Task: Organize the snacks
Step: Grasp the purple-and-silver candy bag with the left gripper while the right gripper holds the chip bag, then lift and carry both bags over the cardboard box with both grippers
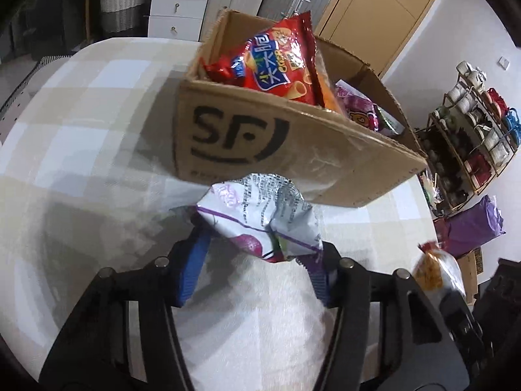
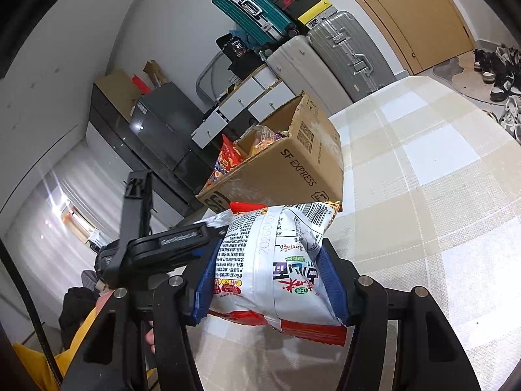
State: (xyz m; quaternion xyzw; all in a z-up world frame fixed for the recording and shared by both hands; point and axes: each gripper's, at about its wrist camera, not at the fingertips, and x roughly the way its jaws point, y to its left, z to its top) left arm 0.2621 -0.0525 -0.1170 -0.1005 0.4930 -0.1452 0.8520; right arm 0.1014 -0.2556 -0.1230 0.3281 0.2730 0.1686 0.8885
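Two tongs are each pinching a snack bag. Left tongs [image 1: 257,254] are squeezing a crumpled silver-and-purple packet [image 1: 260,218] between blue pads, just in front of the cardboard box [image 1: 293,153] sitting on the checked desk [image 1: 81,123]. Right tongs [image 2: 270,280] are clamping a white-and-red noodle bag [image 2: 276,267] near that box [image 2: 286,169]. Only the left view is showing the red chip bag [image 1: 280,62] inside; only the right view is showing suitcases [image 2: 345,52] and shoes [image 2: 498,68].
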